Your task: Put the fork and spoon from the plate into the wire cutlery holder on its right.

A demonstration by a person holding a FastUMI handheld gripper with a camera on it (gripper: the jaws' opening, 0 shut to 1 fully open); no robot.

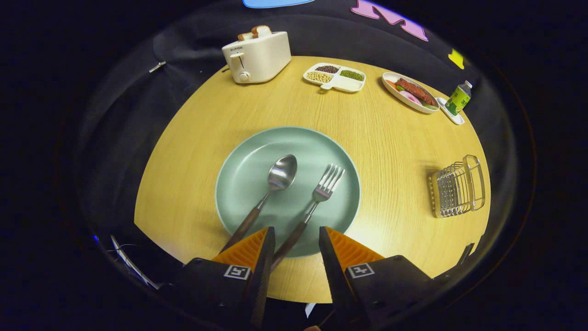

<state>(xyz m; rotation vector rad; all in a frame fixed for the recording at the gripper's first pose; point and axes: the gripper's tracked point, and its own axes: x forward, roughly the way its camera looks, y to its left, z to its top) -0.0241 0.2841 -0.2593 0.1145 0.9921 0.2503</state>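
A pale green plate (243,170) lies on the round wooden table just ahead of my fingers. On it rest a spoon (275,181) on the left and a fork (319,193) on the right, both with dark handles pointing back toward me. My gripper (296,230) is open above the plate's near rim. The fork's handle end runs into the gap between the fingers, close to the left one, and the spoon's handle passes behind the left finger. Neither finger presses on anything. The wire cutlery holder (457,187) stands to the right of the plate, near the table's edge.
A white toaster (257,57) with bread in it stands at the far left of the table. A divided dish of beans (334,77), an oval dish of food (410,92) and a small green bottle (458,98) on a tray line the far side.
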